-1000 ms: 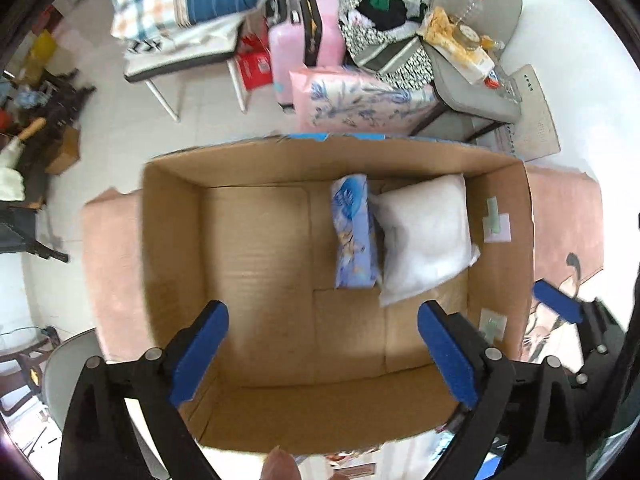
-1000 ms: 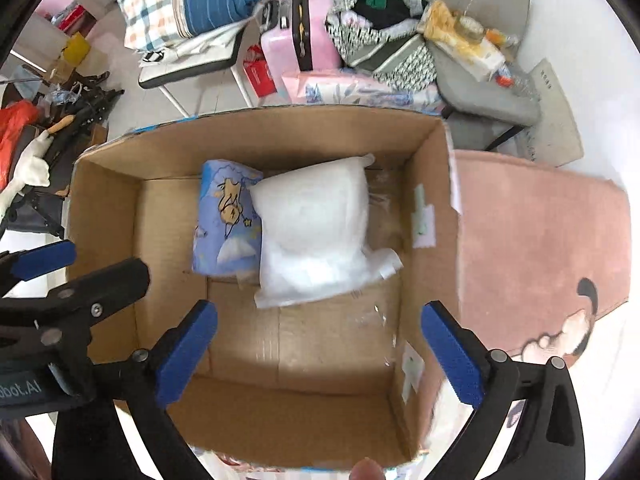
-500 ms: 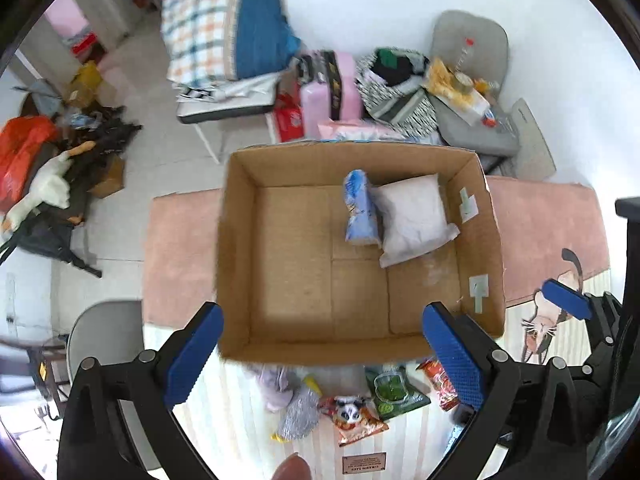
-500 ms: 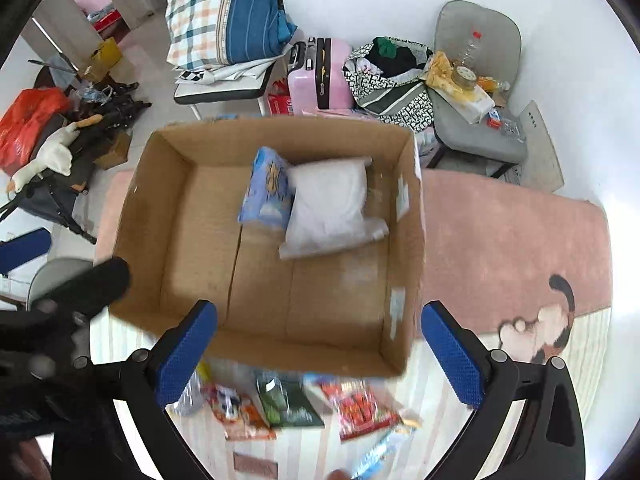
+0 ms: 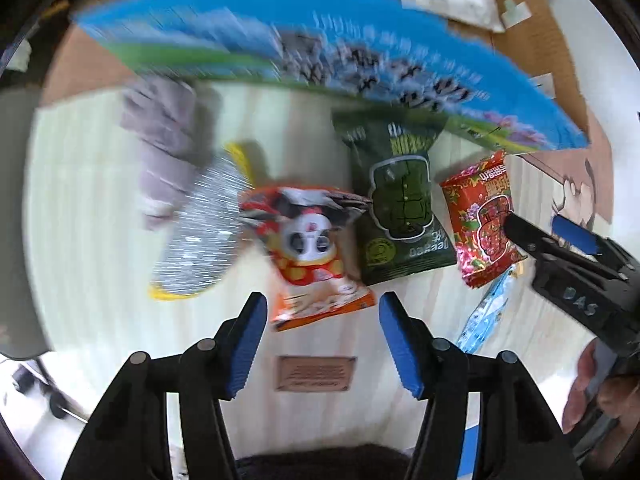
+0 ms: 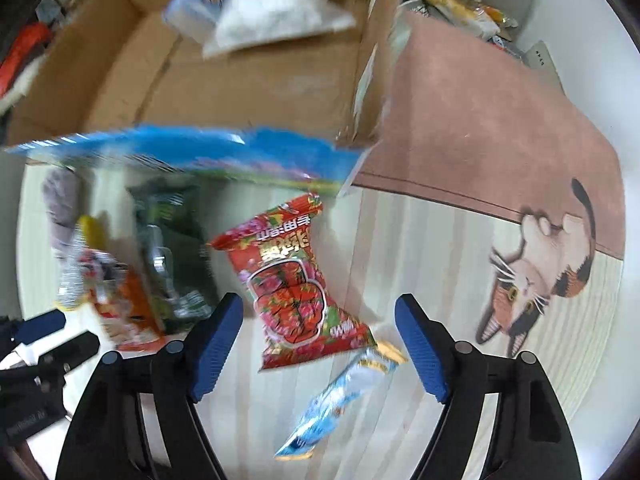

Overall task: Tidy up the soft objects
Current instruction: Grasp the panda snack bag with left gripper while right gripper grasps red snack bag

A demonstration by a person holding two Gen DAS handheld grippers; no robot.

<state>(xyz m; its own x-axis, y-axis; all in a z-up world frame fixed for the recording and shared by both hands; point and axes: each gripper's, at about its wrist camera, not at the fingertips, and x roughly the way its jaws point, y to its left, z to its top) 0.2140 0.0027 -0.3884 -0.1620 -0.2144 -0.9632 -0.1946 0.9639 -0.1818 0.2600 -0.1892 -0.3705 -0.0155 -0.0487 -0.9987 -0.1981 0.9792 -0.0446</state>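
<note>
Both grippers had dropped from above the cardboard box toward the snacks, left gripper apart around panda packet, right gripper apart around red packet.

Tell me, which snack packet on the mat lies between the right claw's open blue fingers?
The red flower-patterned packet; the dark green packet and the panda-printed orange packet lie further left.

We hold 2 grippers low and angled downward, side by side. Our left gripper has its blue-padded jaws parted, gripping nothing. Our right gripper is spread wider, also unladen. Part of our right hand shows behind it in the left wrist view.
</note>
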